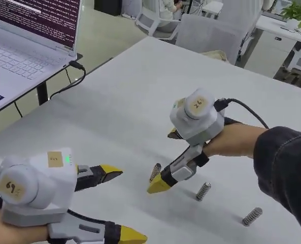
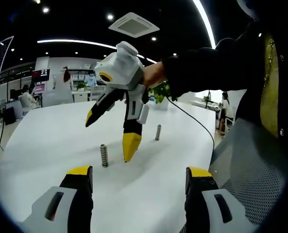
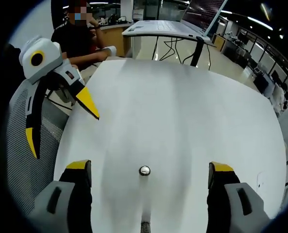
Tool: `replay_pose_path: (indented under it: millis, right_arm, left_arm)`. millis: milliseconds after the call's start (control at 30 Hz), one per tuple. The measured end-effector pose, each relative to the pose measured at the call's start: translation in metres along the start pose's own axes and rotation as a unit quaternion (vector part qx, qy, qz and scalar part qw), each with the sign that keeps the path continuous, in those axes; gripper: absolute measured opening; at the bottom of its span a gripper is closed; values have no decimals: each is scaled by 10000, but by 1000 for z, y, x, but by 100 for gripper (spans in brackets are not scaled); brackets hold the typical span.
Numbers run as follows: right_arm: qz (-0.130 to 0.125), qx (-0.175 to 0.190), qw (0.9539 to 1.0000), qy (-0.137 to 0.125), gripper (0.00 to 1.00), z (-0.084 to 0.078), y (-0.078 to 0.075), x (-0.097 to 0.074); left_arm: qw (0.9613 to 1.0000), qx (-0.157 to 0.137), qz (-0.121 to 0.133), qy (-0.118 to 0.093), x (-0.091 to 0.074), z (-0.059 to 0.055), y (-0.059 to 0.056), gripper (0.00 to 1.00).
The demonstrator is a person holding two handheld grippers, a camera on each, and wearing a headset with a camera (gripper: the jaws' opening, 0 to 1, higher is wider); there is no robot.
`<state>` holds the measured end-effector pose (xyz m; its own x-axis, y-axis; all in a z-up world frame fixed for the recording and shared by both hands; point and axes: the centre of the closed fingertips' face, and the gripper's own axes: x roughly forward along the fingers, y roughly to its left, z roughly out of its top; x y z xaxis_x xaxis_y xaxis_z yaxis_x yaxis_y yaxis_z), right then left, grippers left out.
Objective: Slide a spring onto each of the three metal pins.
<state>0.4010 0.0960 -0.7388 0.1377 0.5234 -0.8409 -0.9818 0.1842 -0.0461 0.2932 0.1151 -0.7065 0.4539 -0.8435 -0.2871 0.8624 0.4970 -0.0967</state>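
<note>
Both jaws of the left gripper (image 1: 126,203) are spread wide and empty at the lower left of the head view, nearest the camera. Three springs are stood upright on the white table (image 1: 114,91) toward the lower right. The first spring (image 1: 155,172) is flanked by the wide-open jaws of the right gripper (image 1: 164,159); whether it is touched cannot be told. The second spring (image 1: 203,191) and third spring (image 1: 252,216) are set apart to its right. In the right gripper view a shiny pin tip (image 3: 144,170) is seen from above between the jaws, with coils beneath it. A laptop (image 1: 23,46) is placed at the upper left.
</note>
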Motion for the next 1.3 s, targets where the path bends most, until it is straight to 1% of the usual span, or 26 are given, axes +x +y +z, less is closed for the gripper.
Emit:
replay_pose_path:
  millis: [100,167,233,300,467,533,633,800,833,967,1033,1067,1100,1133,1267,1300]
  right_arm:
    - [-107,33,9999,-115,100,1,-3,-5]
    - [-127,101,9997,-168,100,1,-4,-7]
    - [-217,139,9992,-315,100,2,-6,-12]
    - [-263,249,9986,-390,100,0,-8,-16]
    - [-395,410,9968,-557,100,-4,-12,-26]
    - [-432,468,9963,-584,100,-6,-14,-30]
    - [-527,619,9941,-721,100,-7,-18,-39]
    - [-674,711,9912,-891,100,-9,-21,-52]
    - [-741,760,9899,-938,100,-12,-24,-58]
    - [-901,894,9864,-1047,100,-21,-27,-70]
    - [-984,1017,9830,-1166,100,-25,-29,-77]
    - [-1006,1040,9823,-1193,100,-26,-30,-78]
    - [-1073,1087,9805,-1238,100,-31,-31,-83]
    - [-1127,1139,9786,-1292,100,-33,-31,-87]
    - [-1270,1273,9738,-1394,100,-42,-28,-99]
    - [-1334,1311,9717,-1442,100,-45,-27,-104]
  left_arm:
    - [10000,11,29,-1,0,3,2,75]
    - [10000,30,31,4,0,3,2,75]
    - [10000,29,34,16,0,3,3,75]
    - [10000,47,38,34,0,4,3,74]
    - [10000,59,58,2,1,8,5,74]
    - [10000,52,61,-10,2,9,6,74]
    - [10000,70,55,-10,3,10,7,74]
    - [9999,76,64,-35,3,14,10,74]
    - [9999,68,62,-45,3,15,10,74]
    - [9999,86,48,-59,5,18,12,74]
    - [9999,89,36,-47,7,19,12,74]
    - [9999,89,32,-42,8,19,12,74]
    - [9999,98,7,-38,10,19,12,74]
    - [9999,109,-9,-30,11,19,12,74]
    - [9999,109,-57,-24,16,21,11,74]
    - [9999,111,-68,-26,17,22,11,74]
